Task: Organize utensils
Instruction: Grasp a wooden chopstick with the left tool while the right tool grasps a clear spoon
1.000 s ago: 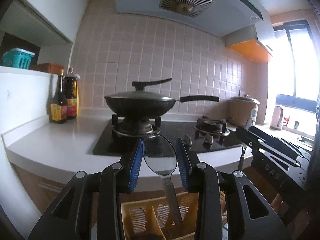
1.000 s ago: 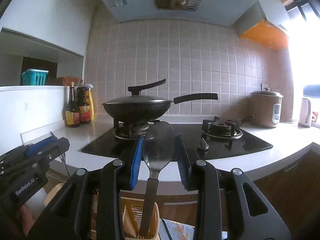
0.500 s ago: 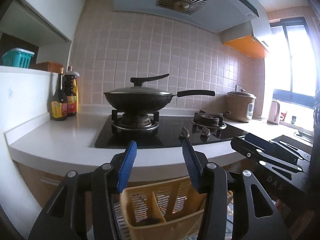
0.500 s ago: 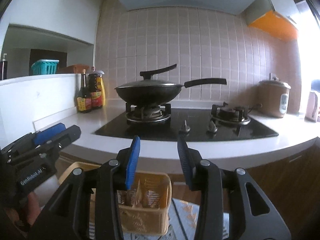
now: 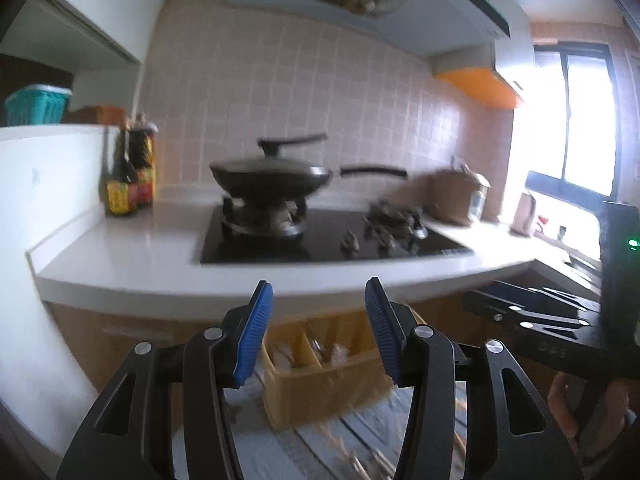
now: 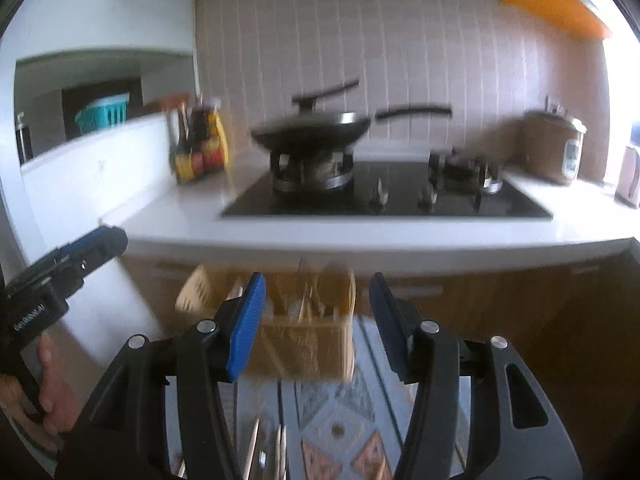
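My left gripper (image 5: 318,328) and my right gripper (image 6: 316,322) both gape wide, nothing between their blue pads. The yellow utensil basket (image 5: 320,384) sits low at centre frame, blurred utensils (image 6: 316,300) standing inside it.

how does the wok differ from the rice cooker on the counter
The wok is black and wide, and it sits on the left stove burner with a long handle. The rice cooker is brown and taller, and it stands on the white counter to the right of the hob. Both have their lids on.
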Available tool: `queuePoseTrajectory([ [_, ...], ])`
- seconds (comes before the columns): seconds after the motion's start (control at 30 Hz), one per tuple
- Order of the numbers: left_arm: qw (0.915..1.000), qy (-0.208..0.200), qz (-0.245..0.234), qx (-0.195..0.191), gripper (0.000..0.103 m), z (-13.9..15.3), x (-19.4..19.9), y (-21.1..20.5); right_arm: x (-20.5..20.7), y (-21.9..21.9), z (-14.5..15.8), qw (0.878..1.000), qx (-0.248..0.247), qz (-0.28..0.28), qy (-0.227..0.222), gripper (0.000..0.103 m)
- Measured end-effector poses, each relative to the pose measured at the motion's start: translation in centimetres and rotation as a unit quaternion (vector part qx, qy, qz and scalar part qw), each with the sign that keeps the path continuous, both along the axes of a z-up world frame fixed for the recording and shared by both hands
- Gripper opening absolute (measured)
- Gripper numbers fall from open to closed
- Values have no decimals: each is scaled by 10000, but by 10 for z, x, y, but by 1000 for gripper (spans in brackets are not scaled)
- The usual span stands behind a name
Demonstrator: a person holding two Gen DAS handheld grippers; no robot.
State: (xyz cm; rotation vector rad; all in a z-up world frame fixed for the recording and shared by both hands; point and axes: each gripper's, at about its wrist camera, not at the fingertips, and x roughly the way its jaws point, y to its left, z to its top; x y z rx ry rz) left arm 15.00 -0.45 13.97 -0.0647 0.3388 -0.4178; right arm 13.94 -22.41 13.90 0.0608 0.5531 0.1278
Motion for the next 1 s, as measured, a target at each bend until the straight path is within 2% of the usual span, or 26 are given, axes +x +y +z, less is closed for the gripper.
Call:
queuePoseTrajectory([
  [0.07, 9994, 296, -167, 66, 47, -4, -4, 0, 0, 1, -8, 9987, -56, 42, 499, 50],
  [0.17, 9940, 983, -444, 178, 47, -25, -6, 1, 6, 6, -36, 9882, -84, 357, 1487, 50],
  [0.2, 9897, 1305, -524, 266, 47, -40, -7, 2, 9, 9, -52, 9810, -69, 517, 1866, 51],
  [0.27, 9824, 1724, -572, 428, 47, -67, -8, 6, 11, 15, -78, 9711, -183, 634, 2295, 51],
  [0.37, 9698, 2276, -524, 704, 47, -110, -8, 12, 13, 27, -117, 9552, -374, 803, 2823, 50],
  [0.47, 9534, 2840, -538, 862, 47, -149, -5, 16, 16, 33, -149, 9407, -228, 933, 3254, 50],
  [0.5, 9499, 2950, -522, 895, 47, -160, -7, 18, 17, 35, -157, 9373, -235, 949, 3346, 51],
  [0.63, 9457, 3054, -460, 1010, 47, -179, -10, 20, 21, 43, -170, 9321, -281, 1006, 3469, 51],
  [0.83, 9449, 2937, -414, 1385, 47, -185, -12, 11, 32, 63, -179, 9332, -570, 990, 3408, 50],
  [1.0, 9388, 3068, -443, 1506, 47, -193, -12, 4, 35, 71, -187, 9323, -540, 992, 3436, 50],
])
